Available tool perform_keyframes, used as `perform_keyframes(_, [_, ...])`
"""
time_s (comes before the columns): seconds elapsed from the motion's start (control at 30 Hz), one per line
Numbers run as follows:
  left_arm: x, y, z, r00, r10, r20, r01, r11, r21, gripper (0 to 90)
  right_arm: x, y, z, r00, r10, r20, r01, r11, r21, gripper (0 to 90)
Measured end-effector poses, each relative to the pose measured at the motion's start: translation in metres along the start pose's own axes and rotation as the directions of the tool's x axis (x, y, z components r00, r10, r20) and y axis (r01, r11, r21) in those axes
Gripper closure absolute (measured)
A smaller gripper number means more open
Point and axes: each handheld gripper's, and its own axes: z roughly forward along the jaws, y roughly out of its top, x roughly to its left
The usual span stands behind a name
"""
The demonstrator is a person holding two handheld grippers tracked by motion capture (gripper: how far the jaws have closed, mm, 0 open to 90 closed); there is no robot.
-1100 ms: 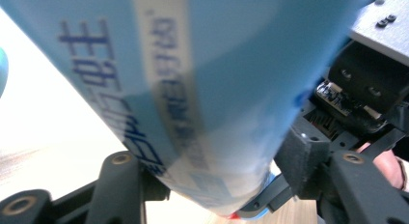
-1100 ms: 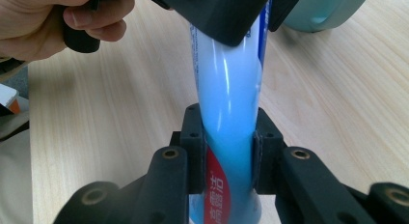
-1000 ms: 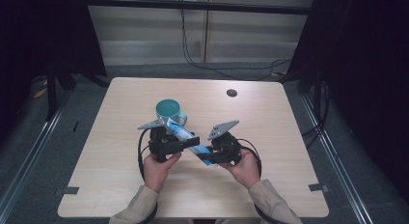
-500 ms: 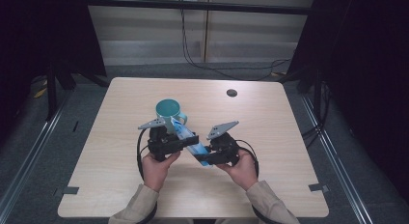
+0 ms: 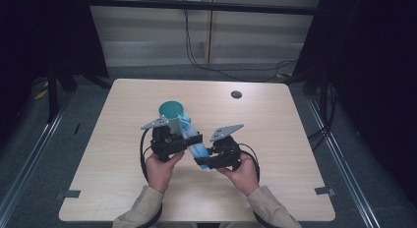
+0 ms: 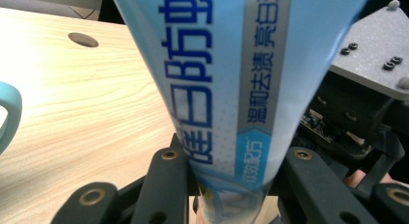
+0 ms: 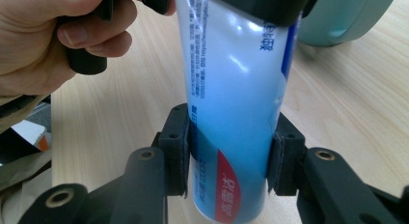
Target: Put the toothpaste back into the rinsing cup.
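Two claws, one toothpaste tube [image 5: 193, 143] in a hand-over near the middle of the bench [image 5: 295, 154].

The left claw [image 6: 226, 185] is clamped on the tube, its jaws having just closed; the right claw [image 7: 226, 161] has just been opening, pads barely beside the tube's other end. The tube hangs between them above the bench, just in front of the teal cup [image 5: 171, 110]. Risk: the soft tube may sag or slide from a single grip, or swing into the cup as the right claw backs off.
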Motion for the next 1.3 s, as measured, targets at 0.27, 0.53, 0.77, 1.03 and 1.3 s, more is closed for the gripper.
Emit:
perform_keyframes(0.27, [0.001, 0.0, 0.003, 0.9998, -0.001, -0.022, 0.001, 1.0, 0.008, 74.0, 0.004, -0.003, 0.007, 0.9999, 0.016, -0.005, -0.016, 0.9999, -0.005, 52.6])
perform_keyframes(0.53, [-0.003, 0.005, 0.0, 0.9995, 0.022, -0.021, -0.021, 0.9997, 0.014, 74.6, 0.005, -0.003, 0.006, 0.9999, 0.003, -0.012, -0.003, 0.9997, -0.026, 39.6])
perform_keyframes(0.77, [-0.004, 0.014, -0.012, 0.9965, 0.053, -0.064, -0.052, 0.9984, 0.02, 74.6, 0.001, -0.011, -0.006, 0.9982, -0.042, 0.044, 0.043, 0.9982, -0.043, 22.4])
perform_keyframes(1.03, [-0.001, 0.022, -0.025, 0.9876, 0.089, -0.13, -0.085, 0.9957, 0.037, 74.5, -0.019, -0.046, -0.02, 0.9834, -0.029, 0.179, 0.031, 0.9995, -0.009, 15.6])
perform_keyframes(1.3, [0.001, 0.031, -0.031, 0.9745, 0.129, -0.184, -0.116, 0.9903, 0.075, 74.5, -0.033, -0.074, -0.024, 0.965, -0.025, 0.261, 0.02, 0.9995, 0.023, 14.8])
